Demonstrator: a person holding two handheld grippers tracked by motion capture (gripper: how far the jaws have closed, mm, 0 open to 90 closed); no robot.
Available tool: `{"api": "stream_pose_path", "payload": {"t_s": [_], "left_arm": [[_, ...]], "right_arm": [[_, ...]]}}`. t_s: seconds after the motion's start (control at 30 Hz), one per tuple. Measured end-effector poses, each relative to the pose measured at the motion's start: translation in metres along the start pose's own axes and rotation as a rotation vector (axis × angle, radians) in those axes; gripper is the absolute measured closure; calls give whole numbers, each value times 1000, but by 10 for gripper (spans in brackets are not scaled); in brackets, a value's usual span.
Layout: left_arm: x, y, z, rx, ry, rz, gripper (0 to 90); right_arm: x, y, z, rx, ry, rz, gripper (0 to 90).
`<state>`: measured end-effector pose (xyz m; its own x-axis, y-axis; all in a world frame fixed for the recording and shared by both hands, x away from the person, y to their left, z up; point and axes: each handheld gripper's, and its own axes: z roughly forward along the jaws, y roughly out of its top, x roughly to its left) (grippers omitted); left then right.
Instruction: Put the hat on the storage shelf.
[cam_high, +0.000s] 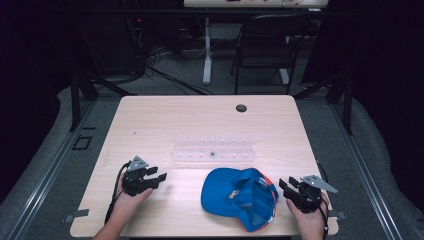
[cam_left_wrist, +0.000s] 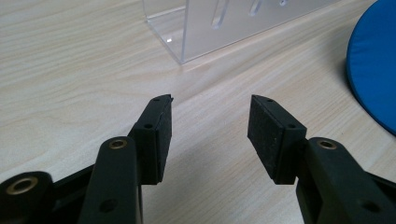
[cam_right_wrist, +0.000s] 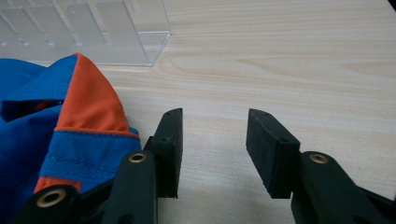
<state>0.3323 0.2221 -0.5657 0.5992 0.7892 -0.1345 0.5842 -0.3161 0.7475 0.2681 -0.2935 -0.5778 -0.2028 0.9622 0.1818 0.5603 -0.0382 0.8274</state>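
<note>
From the high view, a blue cap (cam_high: 239, 196) with orange panels lay upside down on the near part of the wooden counter (cam_high: 165, 120), its brim pointing toward the left side. Just behind it, a clear acrylic rack (cam_high: 212, 150) stood across the middle of the counter. The left gripper (cam_high: 159, 179) rested on the counter well apart from the cap's brim, held by the person's left hand (cam_high: 127, 200), its jaws spread and pointing toward the cap with nothing between them. The right gripper (cam_high: 284, 188) sat just beside the cap's crown, held by the right hand (cam_high: 307, 220), jaws likewise apart and empty. A small dark grommet (cam_high: 241, 108) marked the far edge of the counter, and a dark chair (cam_high: 265, 45) stood on the floor beyond.

In the left gripper view, the two black jaws stood wide apart over bare wood, gripping nothing. The corner of the acrylic rack (cam_left_wrist: 224, 28) rose ahead, and the blue brim (cam_left_wrist: 373, 65) curved in at the right edge, clear of the pads.

In the right gripper view, the jaws were again open with only counter between them. The cap's blue and orange cloth (cam_right_wrist: 79, 116) lay beside the left-hand jaw; whether it touched the jaw could not be told. The end of the rack (cam_right_wrist: 121, 32) stood beyond the cap.
</note>
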Motion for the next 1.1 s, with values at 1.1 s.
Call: {"api": "stream_pose_path", "payload": {"t_s": [1.1], "left_arm": [[-6, -3, 0, 22, 6, 25, 488]], "right_arm": [[7, 32, -39, 258, 269, 214, 618]]}}
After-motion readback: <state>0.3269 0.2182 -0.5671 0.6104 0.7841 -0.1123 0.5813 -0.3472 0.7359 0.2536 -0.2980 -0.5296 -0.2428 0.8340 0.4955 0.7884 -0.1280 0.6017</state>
